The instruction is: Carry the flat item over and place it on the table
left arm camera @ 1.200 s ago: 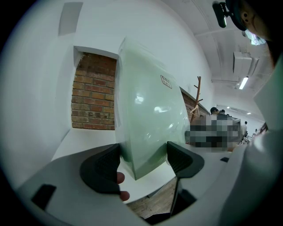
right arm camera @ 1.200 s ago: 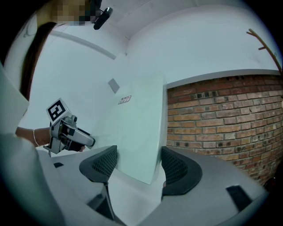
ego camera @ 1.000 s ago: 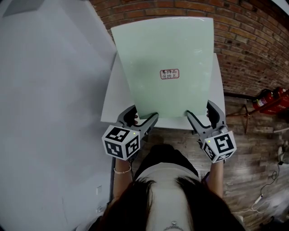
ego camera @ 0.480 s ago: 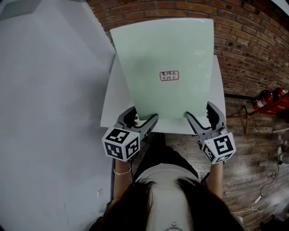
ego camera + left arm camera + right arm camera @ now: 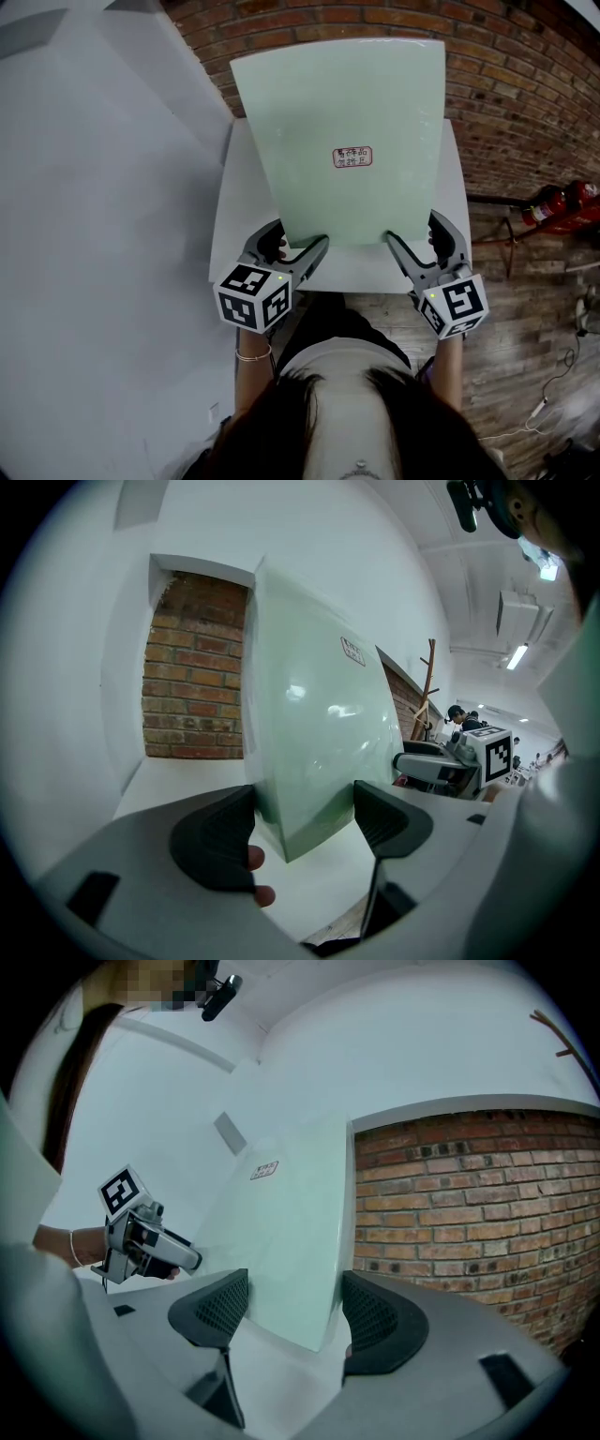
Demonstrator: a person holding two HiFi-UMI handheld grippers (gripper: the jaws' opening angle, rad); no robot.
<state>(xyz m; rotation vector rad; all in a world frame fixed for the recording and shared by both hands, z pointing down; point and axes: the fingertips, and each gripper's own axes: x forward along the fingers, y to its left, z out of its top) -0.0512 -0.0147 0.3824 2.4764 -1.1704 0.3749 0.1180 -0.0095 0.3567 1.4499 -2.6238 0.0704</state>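
In the head view, the flat panel (image 5: 342, 103), pale green and glossy, has its near short edge in both tongs. The left tongs (image 5: 302, 247) pinch that edge at its left corner and the right tongs (image 5: 411, 242) pinch it at the right corner. The panel's long axis runs straight away from the person. It lies above the white tabletop (image 5: 239, 216), and its far edge shows against the brick wall (image 5: 525, 94). A small red-printed label (image 5: 352, 157) sits near the panel's middle. A red fire extinguisher (image 5: 562, 208) lies on the wooden floor at the right.

In the left gripper view, the left tongs (image 5: 305, 827) are clamped on the panel's (image 5: 319, 724) lower corner, one pad against each face. The sheet rises steeply from the tongs, and its corner tip is over the tabletop (image 5: 178, 780). The right tongs (image 5: 459, 757) show beyond it.

In the right gripper view, the right tongs (image 5: 286, 1312) grip the other lower corner of the panel (image 5: 291, 1232) in the same way. The sheet stands up and leans away, with the left tongs (image 5: 141, 1237) at its far side.
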